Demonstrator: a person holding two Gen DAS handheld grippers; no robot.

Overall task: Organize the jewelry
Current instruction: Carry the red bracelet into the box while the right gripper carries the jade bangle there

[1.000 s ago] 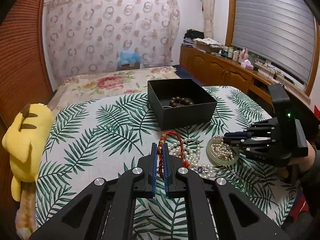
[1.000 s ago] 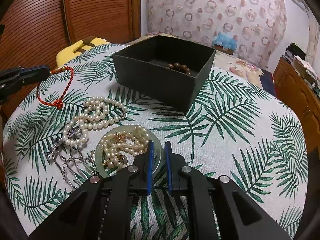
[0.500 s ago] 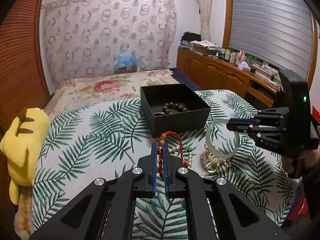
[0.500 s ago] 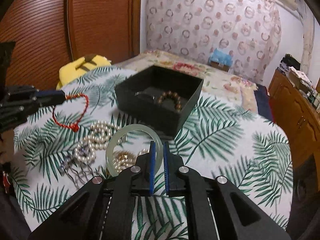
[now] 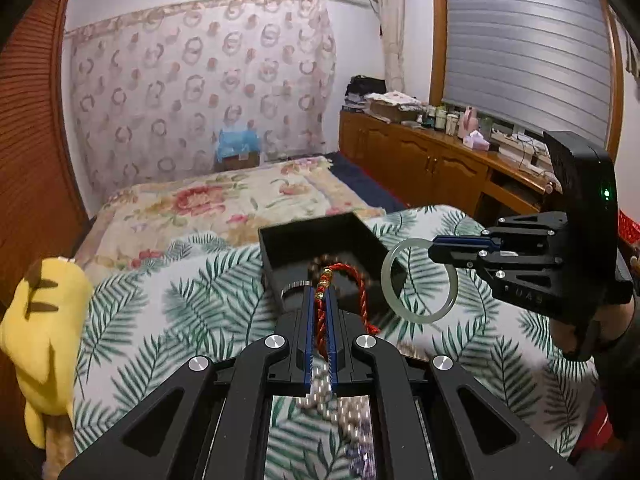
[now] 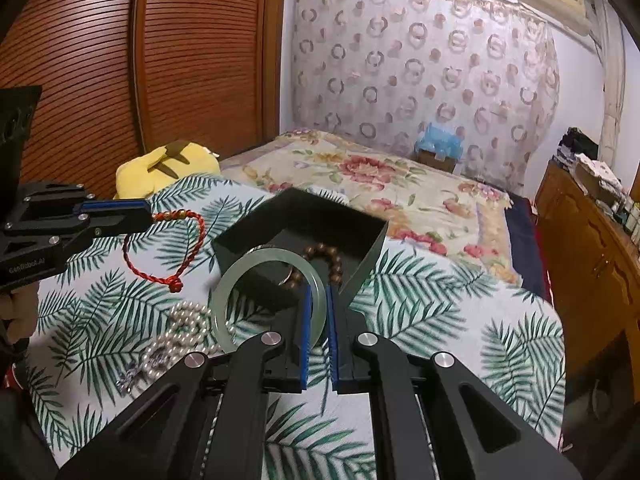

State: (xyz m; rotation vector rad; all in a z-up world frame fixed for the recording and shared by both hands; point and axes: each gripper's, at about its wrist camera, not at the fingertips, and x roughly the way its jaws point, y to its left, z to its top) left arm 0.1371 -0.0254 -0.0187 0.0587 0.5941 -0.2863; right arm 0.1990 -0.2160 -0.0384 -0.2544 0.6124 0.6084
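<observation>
My right gripper (image 6: 319,304) pinches the stiff, slippery jade bangle (image 6: 269,295) at frame centre; left gripper (image 5: 319,312) clamps the limp red cord bracelet (image 5: 338,292).

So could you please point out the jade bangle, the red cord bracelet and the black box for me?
jade bangle (image 6: 236,276): right wrist view, upper left arc of the ring.
red cord bracelet (image 6: 138,270): right wrist view, lower left stretch of the hanging loop.
black box (image 5: 320,232): left wrist view, dark inner wall.
</observation>
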